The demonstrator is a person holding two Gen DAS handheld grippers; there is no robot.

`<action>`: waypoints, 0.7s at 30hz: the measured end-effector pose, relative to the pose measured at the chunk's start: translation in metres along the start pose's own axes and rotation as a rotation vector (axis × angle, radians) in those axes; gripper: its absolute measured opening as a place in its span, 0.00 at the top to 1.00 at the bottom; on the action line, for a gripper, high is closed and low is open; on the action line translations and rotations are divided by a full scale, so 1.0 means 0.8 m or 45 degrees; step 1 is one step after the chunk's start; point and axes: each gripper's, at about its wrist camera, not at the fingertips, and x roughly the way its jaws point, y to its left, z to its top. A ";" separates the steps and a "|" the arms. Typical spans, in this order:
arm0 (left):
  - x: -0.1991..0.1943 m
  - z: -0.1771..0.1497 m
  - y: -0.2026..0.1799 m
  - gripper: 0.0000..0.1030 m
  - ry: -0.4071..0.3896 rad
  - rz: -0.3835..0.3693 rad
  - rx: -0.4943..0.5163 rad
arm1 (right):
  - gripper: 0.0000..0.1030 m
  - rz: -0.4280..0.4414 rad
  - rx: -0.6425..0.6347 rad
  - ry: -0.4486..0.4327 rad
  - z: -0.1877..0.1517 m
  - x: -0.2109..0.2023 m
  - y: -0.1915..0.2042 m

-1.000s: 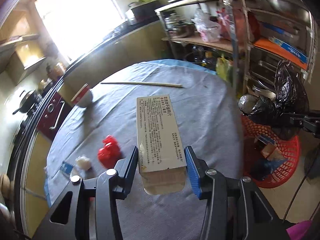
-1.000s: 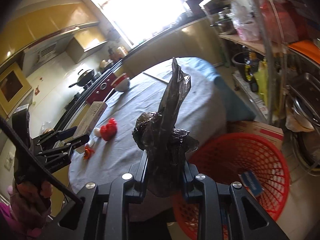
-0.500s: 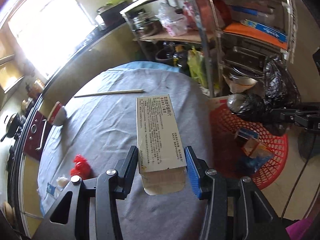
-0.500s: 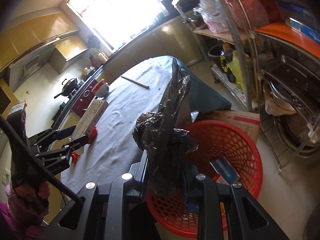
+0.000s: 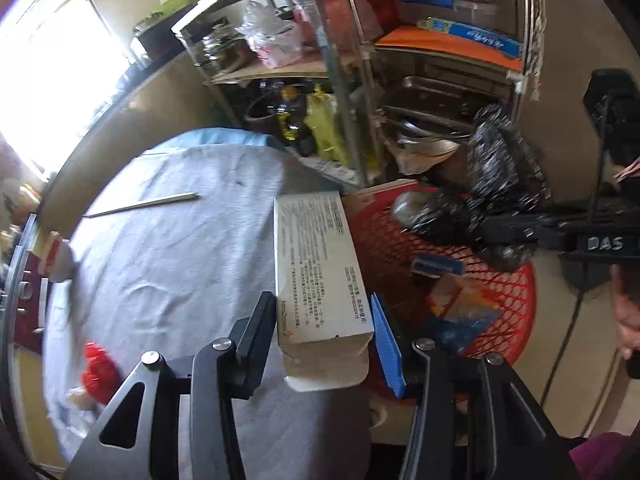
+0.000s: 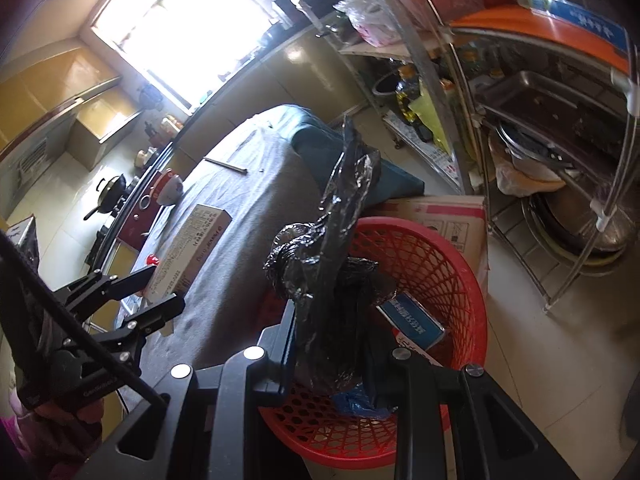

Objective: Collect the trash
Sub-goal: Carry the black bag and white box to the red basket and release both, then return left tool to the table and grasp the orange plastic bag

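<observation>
Right wrist view: right claw (image 6: 332, 354) pinches black bag (image 6: 332, 280) above red basket (image 6: 448, 264) for release; left claw (image 5: 324, 330) pinches carton (image 5: 320, 268) beside basket.

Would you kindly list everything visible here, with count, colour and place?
carton: one, white, printed, held over the table edge.
plastic bag: one, black, held above the basket.
basket: one, red, on the floor beside the table, holding a blue packet.
table: one, grey cloth.
chopsticks: pale, on the table's far side.
red wrapper: one, near table edge.
bowl: one, red and white, far edge.
metal shelf: one, beside the basket.
left tool: shut on the carton.
right tool: shut on the bag.
</observation>
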 end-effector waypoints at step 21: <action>-0.065 -0.127 0.142 0.36 -0.015 0.245 -0.436 | 0.40 0.097 -0.005 -0.036 0.031 0.019 0.059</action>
